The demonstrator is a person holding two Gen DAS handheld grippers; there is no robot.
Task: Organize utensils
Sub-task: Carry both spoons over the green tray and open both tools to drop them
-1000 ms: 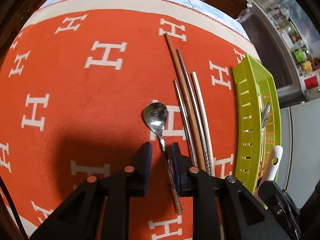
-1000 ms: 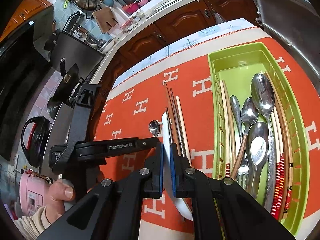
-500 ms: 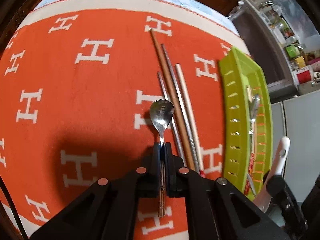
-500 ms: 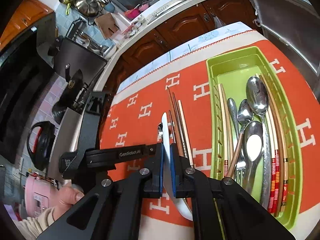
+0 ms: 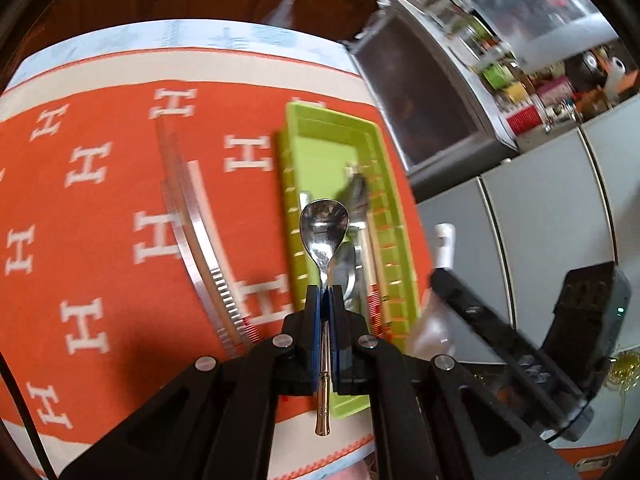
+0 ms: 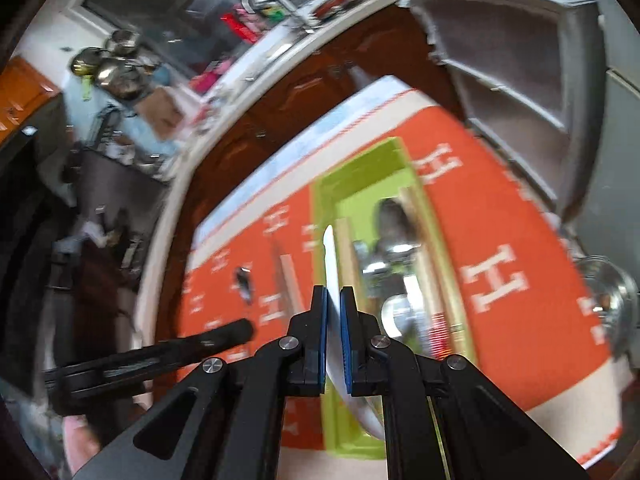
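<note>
My left gripper [image 5: 329, 292] is shut on the handle of a metal spoon [image 5: 323, 228] and holds it in the air over the near end of the green utensil tray [image 5: 316, 124]. The tray holds several spoons and chopsticks [image 5: 370, 264]. Several chopsticks [image 5: 200, 240] lie on the orange cloth left of the tray. My right gripper [image 6: 333, 294] is shut on a white ceramic spoon [image 6: 329, 256], held above the tray's left wall [image 6: 324, 208]. The right gripper and the white spoon also show in the left wrist view [image 5: 444, 240].
The orange cloth with white H marks [image 5: 88, 208] covers the table. The table's near edge [image 5: 328, 456] is close below my grippers. A grey cabinet [image 5: 540, 208] stands right of the table. The left gripper's arm [image 6: 160, 356] shows at the left of the right wrist view.
My left gripper closed on the metal spoon, lifted it off the cloth and carried it right, over the tray. My right gripper moved over the tray with the white spoon.
</note>
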